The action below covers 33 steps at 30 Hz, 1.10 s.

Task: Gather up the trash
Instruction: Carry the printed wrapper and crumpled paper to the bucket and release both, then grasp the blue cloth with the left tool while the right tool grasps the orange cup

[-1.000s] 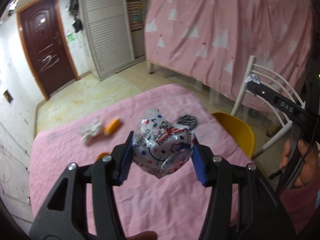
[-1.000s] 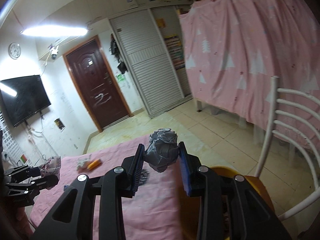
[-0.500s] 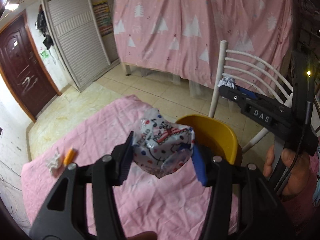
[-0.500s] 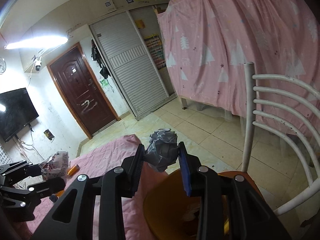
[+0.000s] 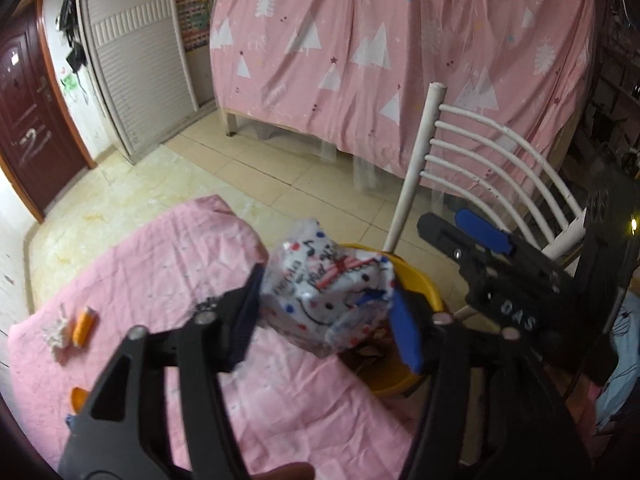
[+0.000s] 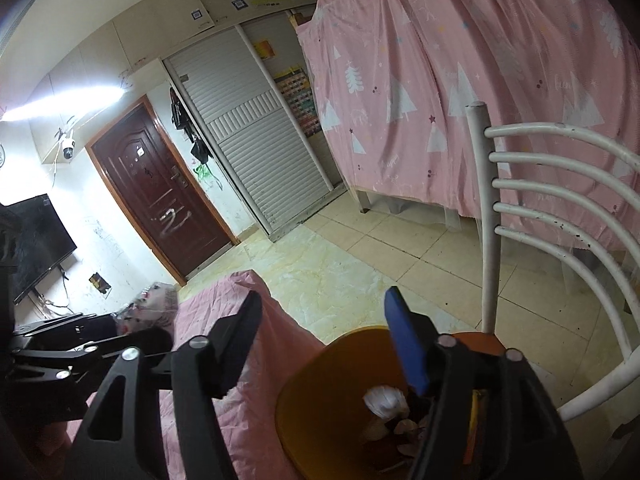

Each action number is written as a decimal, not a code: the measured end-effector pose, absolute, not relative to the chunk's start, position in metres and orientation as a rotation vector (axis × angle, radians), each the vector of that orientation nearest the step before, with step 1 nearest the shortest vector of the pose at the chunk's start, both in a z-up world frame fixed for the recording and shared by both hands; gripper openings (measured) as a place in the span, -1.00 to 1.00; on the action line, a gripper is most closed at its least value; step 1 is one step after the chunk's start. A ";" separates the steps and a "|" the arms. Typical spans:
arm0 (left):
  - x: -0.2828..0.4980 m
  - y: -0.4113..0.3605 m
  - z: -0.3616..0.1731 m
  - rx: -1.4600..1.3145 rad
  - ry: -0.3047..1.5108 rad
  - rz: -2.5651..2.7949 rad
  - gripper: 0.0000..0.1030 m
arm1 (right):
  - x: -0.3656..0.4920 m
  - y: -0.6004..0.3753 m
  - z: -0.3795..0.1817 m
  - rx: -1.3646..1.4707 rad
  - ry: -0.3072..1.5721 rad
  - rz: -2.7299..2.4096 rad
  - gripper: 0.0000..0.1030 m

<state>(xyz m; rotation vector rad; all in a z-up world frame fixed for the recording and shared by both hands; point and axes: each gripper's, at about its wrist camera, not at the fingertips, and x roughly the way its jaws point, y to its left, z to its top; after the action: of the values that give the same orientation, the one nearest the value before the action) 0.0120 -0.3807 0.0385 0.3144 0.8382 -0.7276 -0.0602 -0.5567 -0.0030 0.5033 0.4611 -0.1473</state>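
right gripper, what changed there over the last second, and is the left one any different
The right gripper has opened and let go of its grey crumpled wad, now out of sight, above the yellow bin. The left gripper has swung toward the bin, its jaws wider around the printed wrapper. The orange piece and the white scrap stay on the pink tablecloth.

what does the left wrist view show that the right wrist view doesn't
Only the left wrist view: the orange tube and white scrap on the pink tablecloth. Only the right wrist view: the trash inside the yellow bin, the TV. Both: the printed wrapper in the left gripper, the open right gripper, the white chair.
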 end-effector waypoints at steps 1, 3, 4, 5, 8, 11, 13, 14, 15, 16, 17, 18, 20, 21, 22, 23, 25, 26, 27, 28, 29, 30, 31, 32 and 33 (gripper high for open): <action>0.014 -0.383 0.039 0.301 0.846 -0.737 0.30 | -0.062 -0.558 -0.002 0.506 0.456 -0.151 0.14; 0.017 -0.385 0.039 0.283 0.854 -0.747 0.38 | -0.066 -0.561 -0.001 0.513 0.446 -0.158 0.15; 0.017 -0.385 0.040 0.275 0.858 -0.747 0.39 | -0.068 -0.563 -0.001 0.517 0.441 -0.163 0.15; 0.017 -0.385 0.041 0.269 0.858 -0.743 0.40 | -0.069 -0.564 0.000 0.520 0.436 -0.167 0.16; 0.018 -0.378 0.045 0.252 0.859 -0.735 0.40 | -0.073 -0.564 0.003 0.525 0.431 -0.170 0.16; 0.018 -0.369 0.051 0.232 0.847 -0.728 0.41 | -0.073 -0.560 0.004 0.530 0.431 -0.162 0.19; 0.018 -0.362 0.054 0.223 0.840 -0.724 0.41 | -0.071 -0.557 0.004 0.527 0.435 -0.156 0.19; 0.017 -0.359 0.055 0.219 0.839 -0.723 0.41 | -0.071 -0.554 0.005 0.523 0.436 -0.154 0.20; 0.017 -0.355 0.056 0.216 0.838 -0.723 0.41 | -0.070 -0.551 0.006 0.519 0.437 -0.150 0.20; 0.017 -0.352 0.057 0.213 0.836 -0.722 0.41 | -0.068 -0.548 0.007 0.514 0.438 -0.147 0.20; 0.017 -0.349 0.058 0.209 0.835 -0.721 0.41 | -0.067 -0.545 0.009 0.509 0.440 -0.144 0.20; 0.017 -0.345 0.059 0.204 0.834 -0.721 0.42 | -0.065 -0.541 0.010 0.502 0.441 -0.139 0.21; 0.017 -0.336 0.059 0.195 0.834 -0.713 0.42 | -0.062 -0.536 0.012 0.493 0.444 -0.130 0.21; 0.017 -0.333 0.059 0.193 0.833 -0.707 0.42 | -0.059 -0.531 0.013 0.485 0.448 -0.124 0.22; 0.018 -0.327 0.059 0.189 0.831 -0.699 0.42 | -0.057 -0.527 0.014 0.480 0.452 -0.119 0.23; 0.019 -0.322 0.059 0.184 0.833 -0.694 0.42 | -0.053 -0.524 0.015 0.474 0.457 -0.113 0.23; 0.022 -0.309 0.058 0.170 0.842 -0.681 0.42 | -0.047 -0.514 0.015 0.459 0.468 -0.098 0.24; 0.023 -0.304 0.058 0.164 0.842 -0.677 0.42 | -0.043 -0.509 0.016 0.452 0.473 -0.091 0.24; 0.024 -0.299 0.058 0.161 0.842 -0.671 0.42 | -0.039 -0.501 0.017 0.442 0.479 -0.080 0.25; 0.025 -0.291 0.058 0.157 0.838 -0.662 0.42 | -0.036 -0.496 0.017 0.436 0.482 -0.074 0.25; 0.025 -0.287 0.058 0.156 0.835 -0.657 0.42 | -0.032 -0.491 0.018 0.429 0.486 -0.066 0.25; 0.025 -0.282 0.059 0.155 0.831 -0.650 0.42 | -0.028 -0.484 0.019 0.420 0.492 -0.055 0.25; 0.027 -0.276 0.059 0.154 0.826 -0.641 0.42 | -0.025 -0.478 0.020 0.413 0.496 -0.049 0.26; 0.027 -0.271 0.060 0.153 0.824 -0.633 0.42 | -0.022 -0.473 0.020 0.406 0.500 -0.042 0.26; 0.028 -0.265 0.060 0.152 0.823 -0.625 0.42 | -0.017 -0.466 0.021 0.397 0.506 -0.031 0.26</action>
<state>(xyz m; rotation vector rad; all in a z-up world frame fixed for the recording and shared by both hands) 0.0285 -0.2655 0.0596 0.1522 0.8228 -0.6249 -0.0174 -0.4665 0.0206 0.3972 0.5056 -0.0314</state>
